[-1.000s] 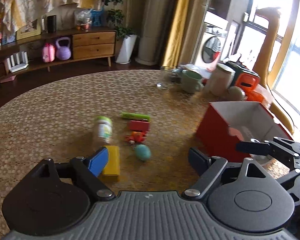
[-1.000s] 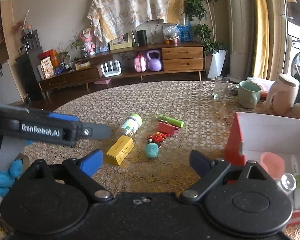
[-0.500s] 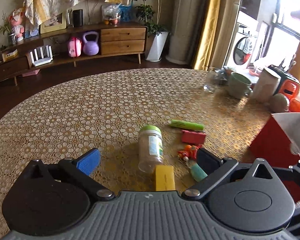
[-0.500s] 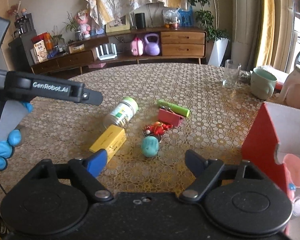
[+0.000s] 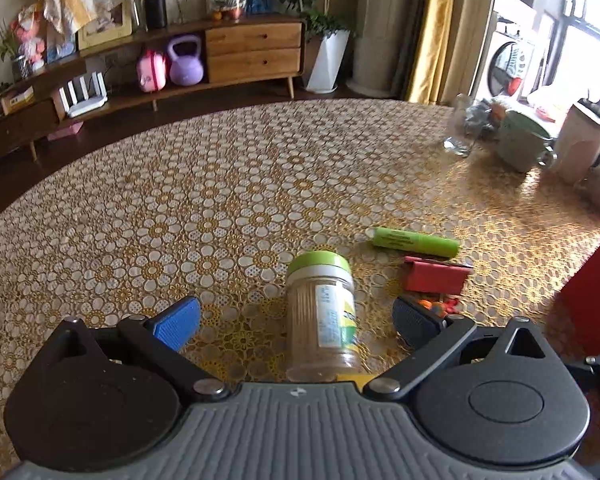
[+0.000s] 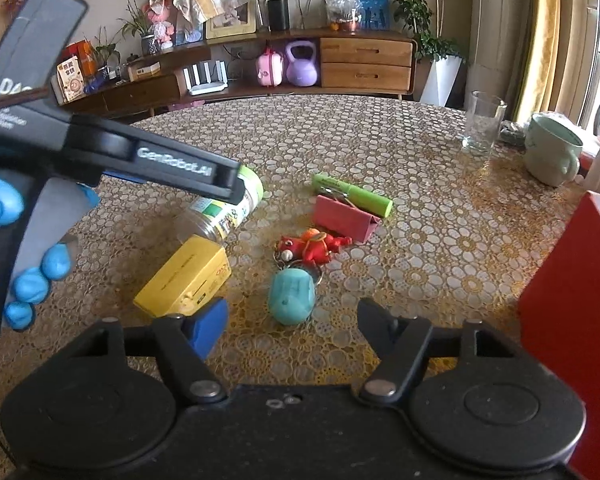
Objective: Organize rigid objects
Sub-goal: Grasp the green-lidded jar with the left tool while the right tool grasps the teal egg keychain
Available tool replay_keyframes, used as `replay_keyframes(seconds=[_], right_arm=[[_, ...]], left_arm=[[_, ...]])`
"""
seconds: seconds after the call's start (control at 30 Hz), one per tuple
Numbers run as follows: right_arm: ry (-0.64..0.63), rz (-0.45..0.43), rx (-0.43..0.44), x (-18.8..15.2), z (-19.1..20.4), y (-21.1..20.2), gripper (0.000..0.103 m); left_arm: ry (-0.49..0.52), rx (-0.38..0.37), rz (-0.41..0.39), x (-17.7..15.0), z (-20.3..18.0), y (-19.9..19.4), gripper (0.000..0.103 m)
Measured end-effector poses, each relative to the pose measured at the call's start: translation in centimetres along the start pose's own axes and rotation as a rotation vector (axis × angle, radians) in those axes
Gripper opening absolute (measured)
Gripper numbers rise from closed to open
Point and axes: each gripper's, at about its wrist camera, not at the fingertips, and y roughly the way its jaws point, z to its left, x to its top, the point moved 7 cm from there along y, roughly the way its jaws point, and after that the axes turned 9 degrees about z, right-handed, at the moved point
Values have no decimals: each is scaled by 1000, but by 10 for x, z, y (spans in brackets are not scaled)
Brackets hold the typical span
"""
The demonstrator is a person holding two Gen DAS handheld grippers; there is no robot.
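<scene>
The clear jar with the green lid lies on its side on the patterned table, lid pointing away, and it sits right between the spread fingers of the left gripper. Neither blue pad touches it; there is table showing on both sides, so the jaws are wide open and hold nothing. Just behind the jar's base, a sliver of the yellow box peeks out at the gripper body's edge.

Out to the right of the jar, the red folded clip and beyond it the green marker lie flat, with a bit of the orange-red toy tucked beside the right finger. The red bin stands at the far right.

From the right wrist view, the right gripper is also wide open and empty, hovering over the teal egg-shaped keychain, which lies just ahead, between its fingertips. The red toy touches the keychain's ring end. The yellow box lies just beside the blue pad, its far end against the jar. The left gripper's arm, held by a blue-gloved hand, crosses above the jar. A glass and a green mug stand far off.
</scene>
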Motion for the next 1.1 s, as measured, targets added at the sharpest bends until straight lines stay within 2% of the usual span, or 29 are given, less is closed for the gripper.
replay_keyframes(seconds=[0.13,0.47,0.57,0.63,0.73,0.87,0.9,1.1], right_arm=[[-3,16,-2,3,1,12,59],[23,34,11,6,0,30,42],[20,32,8,7,1,31,40],[17,32,7,8,1,32,34],[20,31,0,8,1,32,30],[21,33,-7,8,1,31,29],[16,32,-15,7,1,31,29],[16,23,-20,7,2,23,29]], left_arm=[[-12,-9,24,0,1,14,103],[1,-9,45,3,-1,35,101],[15,-8,52,3,-3,39,89],[18,-13,62,3,-4,42,74],[22,-10,66,1,-4,42,63],[32,-14,58,1,-6,40,51],[38,-13,57,1,-7,39,44],[38,18,62,1,-5,34,44]])
